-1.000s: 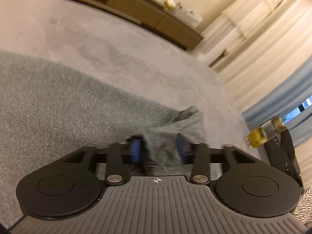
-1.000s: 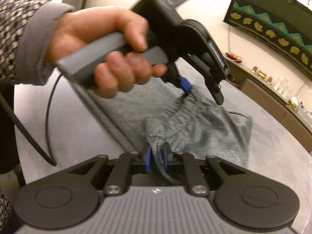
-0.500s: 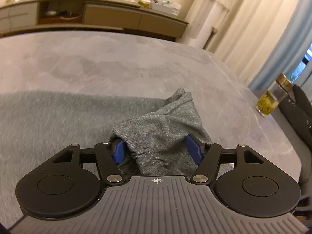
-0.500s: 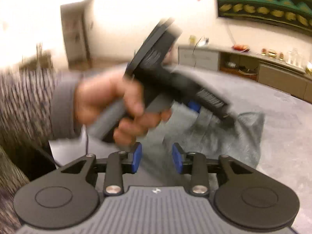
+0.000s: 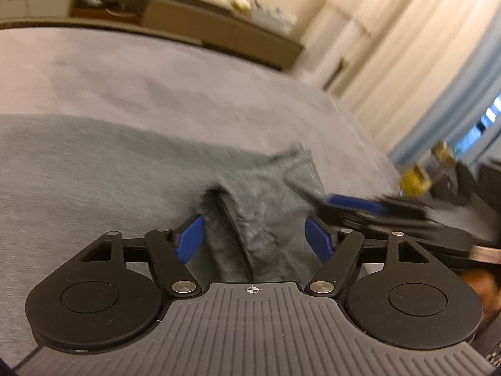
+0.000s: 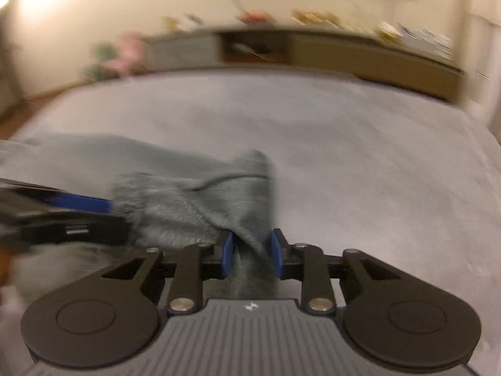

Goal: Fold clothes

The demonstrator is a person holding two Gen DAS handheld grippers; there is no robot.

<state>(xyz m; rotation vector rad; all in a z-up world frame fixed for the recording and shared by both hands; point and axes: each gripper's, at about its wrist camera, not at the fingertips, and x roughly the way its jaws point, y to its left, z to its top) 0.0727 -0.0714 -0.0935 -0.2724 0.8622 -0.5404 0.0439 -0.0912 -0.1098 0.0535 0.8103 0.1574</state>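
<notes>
A grey fleecy garment (image 5: 269, 194) lies bunched on the pale grey table (image 5: 156, 78). My left gripper (image 5: 254, 239) straddles a raised fold of it. Its jaws are opening, and the blue pads (image 5: 191, 238) stand apart from the cloth. In the right wrist view the same garment (image 6: 219, 188) runs up between my right gripper (image 6: 252, 257) pads. Those jaws are closing around a narrow ridge of fabric, with a slim gap showing at the left pad. The two grippers are side by side: the right gripper's fingers (image 5: 357, 202) reach in from the right, and the left gripper's fingers (image 6: 81, 202) from the left.
A low sideboard (image 5: 219, 28) with small items runs along the far wall and appears again as the sideboard (image 6: 344, 53). Curtains (image 5: 407, 62) hang at the right. A jar with yellow contents (image 5: 416, 178) stands near the table's right edge. Bare table (image 6: 360, 156) stretches beyond the garment.
My left jaws have spread off the fold they pinched. My right gripper let go, swung round beside the left one and now faces across the table with fabric between its pads.
</notes>
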